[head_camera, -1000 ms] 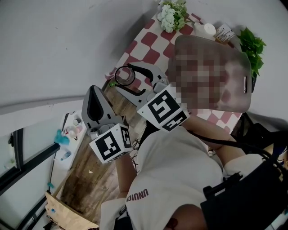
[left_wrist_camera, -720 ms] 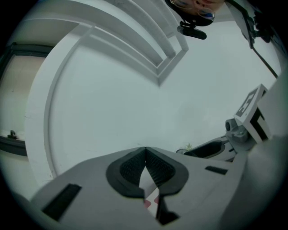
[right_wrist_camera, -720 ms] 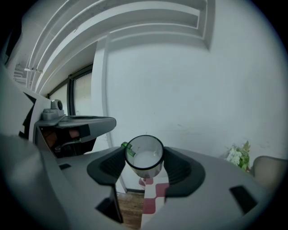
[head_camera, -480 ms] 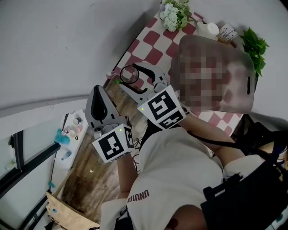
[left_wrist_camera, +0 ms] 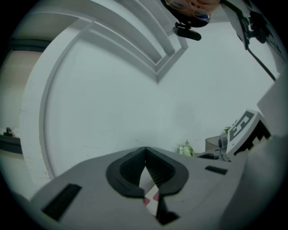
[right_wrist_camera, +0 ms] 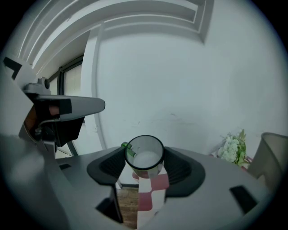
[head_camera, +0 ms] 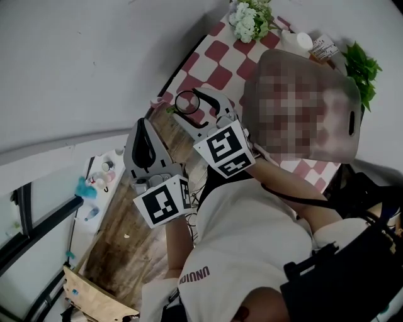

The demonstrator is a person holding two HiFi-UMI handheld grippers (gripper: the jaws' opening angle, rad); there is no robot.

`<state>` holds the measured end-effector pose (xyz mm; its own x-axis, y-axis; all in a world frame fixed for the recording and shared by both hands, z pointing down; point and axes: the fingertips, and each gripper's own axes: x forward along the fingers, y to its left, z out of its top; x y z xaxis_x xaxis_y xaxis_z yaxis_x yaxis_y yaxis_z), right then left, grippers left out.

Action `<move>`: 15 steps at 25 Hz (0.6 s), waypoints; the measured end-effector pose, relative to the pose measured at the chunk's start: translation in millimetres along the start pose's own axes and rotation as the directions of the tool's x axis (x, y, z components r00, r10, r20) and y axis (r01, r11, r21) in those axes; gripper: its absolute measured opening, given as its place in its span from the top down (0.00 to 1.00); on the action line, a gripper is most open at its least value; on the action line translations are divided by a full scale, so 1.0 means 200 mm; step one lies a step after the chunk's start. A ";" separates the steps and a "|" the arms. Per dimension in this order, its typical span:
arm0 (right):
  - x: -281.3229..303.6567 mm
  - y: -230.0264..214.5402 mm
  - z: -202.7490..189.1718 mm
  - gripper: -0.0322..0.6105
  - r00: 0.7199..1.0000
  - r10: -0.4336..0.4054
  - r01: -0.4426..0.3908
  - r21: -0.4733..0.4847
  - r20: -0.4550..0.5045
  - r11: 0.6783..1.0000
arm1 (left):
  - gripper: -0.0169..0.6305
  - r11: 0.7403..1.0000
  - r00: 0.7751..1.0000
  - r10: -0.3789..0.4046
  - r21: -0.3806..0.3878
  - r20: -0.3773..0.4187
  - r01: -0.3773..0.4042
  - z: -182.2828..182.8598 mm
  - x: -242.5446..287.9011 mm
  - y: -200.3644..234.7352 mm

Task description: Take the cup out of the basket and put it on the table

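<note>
Cup [right_wrist_camera: 144, 155] sits between the right gripper's [right_wrist_camera: 145, 162] pads, its base out of sight below them. The basket [right_wrist_camera: 273, 155] runs off that view's right edge. In the head view the flowers [head_camera: 250, 17] are clipped at the top, and the small items [head_camera: 104, 176] on the white tray [head_camera: 99, 196] are too tiny to name.

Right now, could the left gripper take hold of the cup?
Probably not as it stands: the left gripper is shut, and the cup is clamped in the right gripper, whose jaws cover both its sides.
</note>
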<state>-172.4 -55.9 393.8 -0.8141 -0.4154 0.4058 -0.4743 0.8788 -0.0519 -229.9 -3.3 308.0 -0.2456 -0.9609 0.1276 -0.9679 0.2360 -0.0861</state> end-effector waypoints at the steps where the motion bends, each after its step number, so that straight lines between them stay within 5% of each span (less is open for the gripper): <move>1: 0.01 -0.01 -0.01 0.51 1.000 -0.003 0.003 0.002 -0.003 1.000 | 0.95 1.000 1.000 -0.003 0.002 -0.001 0.003 0.00 0.00 0.00; 15: 0.09 -0.03 -0.15 0.52 0.999 -0.022 0.025 0.059 -0.047 0.998 | 0.95 1.000 1.000 -0.011 0.007 -0.015 0.011 -0.04 0.02 0.01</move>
<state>-173.6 -62.3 429.9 -0.7864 -0.4234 0.4498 -0.5135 0.8528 -0.0952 -233.2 -5.3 315.3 -0.2360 -0.9612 0.1431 -0.9702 0.2245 -0.0916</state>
